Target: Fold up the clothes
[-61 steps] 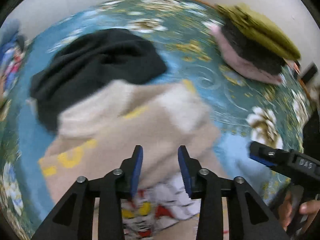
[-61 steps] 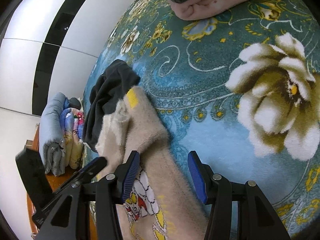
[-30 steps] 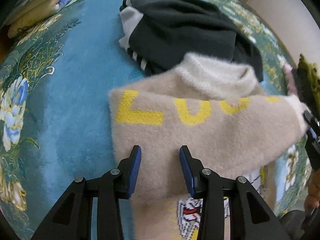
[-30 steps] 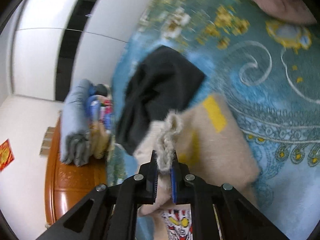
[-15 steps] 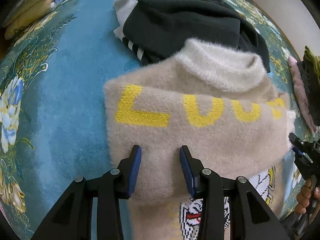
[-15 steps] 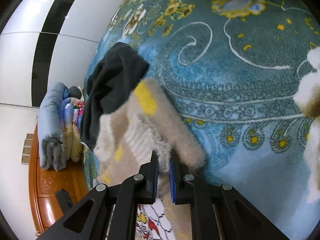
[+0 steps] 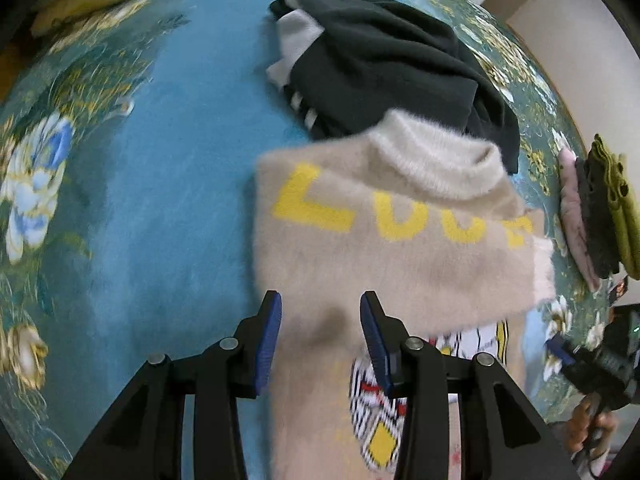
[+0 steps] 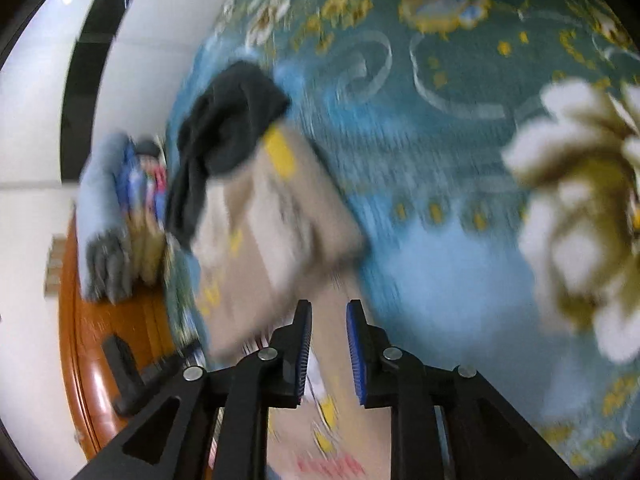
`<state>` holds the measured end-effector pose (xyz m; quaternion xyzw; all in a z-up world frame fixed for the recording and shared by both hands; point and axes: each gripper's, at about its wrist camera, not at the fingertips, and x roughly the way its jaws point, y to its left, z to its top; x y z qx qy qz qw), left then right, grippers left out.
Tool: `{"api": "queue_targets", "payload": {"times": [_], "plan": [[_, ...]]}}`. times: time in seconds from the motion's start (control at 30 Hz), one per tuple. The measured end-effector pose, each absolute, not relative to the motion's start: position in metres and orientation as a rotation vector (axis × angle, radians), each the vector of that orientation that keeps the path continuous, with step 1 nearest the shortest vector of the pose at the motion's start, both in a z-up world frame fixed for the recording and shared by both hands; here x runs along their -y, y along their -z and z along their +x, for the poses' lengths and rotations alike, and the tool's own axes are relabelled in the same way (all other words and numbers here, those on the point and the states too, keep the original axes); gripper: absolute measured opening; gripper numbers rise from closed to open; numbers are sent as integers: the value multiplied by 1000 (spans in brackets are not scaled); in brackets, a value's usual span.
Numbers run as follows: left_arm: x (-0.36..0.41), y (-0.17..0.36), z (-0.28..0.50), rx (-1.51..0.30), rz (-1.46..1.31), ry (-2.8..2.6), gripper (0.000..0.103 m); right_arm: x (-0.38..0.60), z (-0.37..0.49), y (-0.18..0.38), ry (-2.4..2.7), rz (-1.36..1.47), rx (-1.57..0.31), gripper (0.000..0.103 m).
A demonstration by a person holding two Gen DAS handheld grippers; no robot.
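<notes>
A fuzzy beige sweater [image 7: 396, 256] with yellow letters lies on the blue floral blanket [image 7: 160, 160], its sleeve folded across the chest. My left gripper [image 7: 320, 340] hovers open over the sweater's lower part, nothing between its fingers. In the right wrist view the same sweater [image 8: 276, 240] appears blurred, and my right gripper [image 8: 328, 344] stands open above its lower edge with an empty gap. The right gripper [image 7: 592, 360], held by a hand, shows at the far right of the left wrist view.
A crumpled black garment [image 7: 392, 60] lies just beyond the sweater's collar. A stack of folded clothes [image 7: 596, 208] in pink, black and olive sits at the right. Folded bedding [image 8: 112, 216] rests by a wooden board [image 8: 92, 360] at the left.
My right gripper has let go of the sweater's sleeve cuff and opened, pulling back. The sleeve now lies folded across the chest. The left gripper stays open, nearly unmoved.
</notes>
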<state>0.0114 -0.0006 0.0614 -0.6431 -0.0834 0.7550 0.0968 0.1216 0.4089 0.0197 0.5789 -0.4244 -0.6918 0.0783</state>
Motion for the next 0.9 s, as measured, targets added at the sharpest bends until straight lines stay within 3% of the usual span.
{"api": "queue_targets", "payload": {"times": [0.13,0.37,0.53,0.9], "plan": [[15,-45,49,270,-1978,-2157,42,-393,144,-6,1948,1901,1128,30],[39,-16,113,333,-2092,-2010,42,-391,152,5,1869,2019,1082,40],[46,0,139,458,-2110,-1917,49,-387,152,20,1765,2102,1070,49],[42,8,165,577,-2059,-1773,52,-365,156,28,1626,2145,970,51]]}}
